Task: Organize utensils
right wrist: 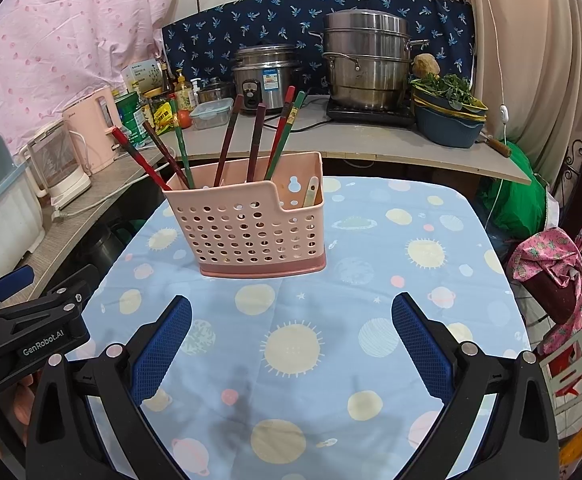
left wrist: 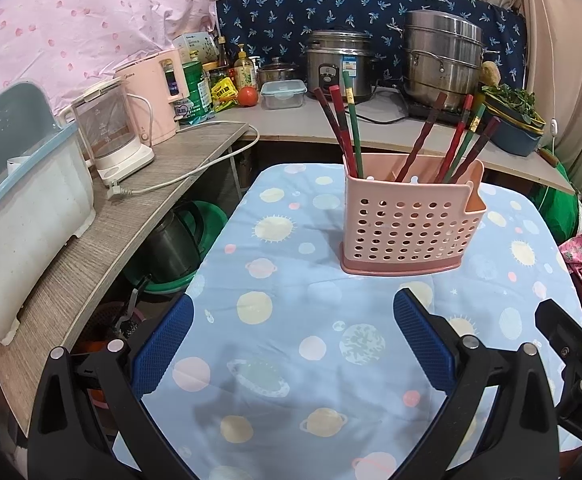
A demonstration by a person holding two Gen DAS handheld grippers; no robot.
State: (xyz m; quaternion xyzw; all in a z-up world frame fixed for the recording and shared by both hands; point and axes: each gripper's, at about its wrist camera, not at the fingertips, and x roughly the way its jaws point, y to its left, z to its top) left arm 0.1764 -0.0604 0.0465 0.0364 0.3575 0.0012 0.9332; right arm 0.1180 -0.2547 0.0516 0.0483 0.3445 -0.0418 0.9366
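Holder: the pink perforated holder (left wrist: 405,220) stands upright on the surface (left wrist: 283,320), which is covered in a blue planet-print cloth.
Chopsticks: red, green and dark chopsticks (left wrist: 457,140) lean inside the holder, three at its left end, the others toward its right.
My left gripper (left wrist: 293,344): fingers wide apart, empty, short of the holder.
My right gripper (right wrist: 291,344): also spread apart, holding nothing, near the holder's front.
Right view only: a pale utensil (right wrist: 311,192) in the holder's low right-hand compartment, and my left gripper's black body left of the holder.
Left view only: a white dish rack (left wrist: 23,216) far left of the holder.
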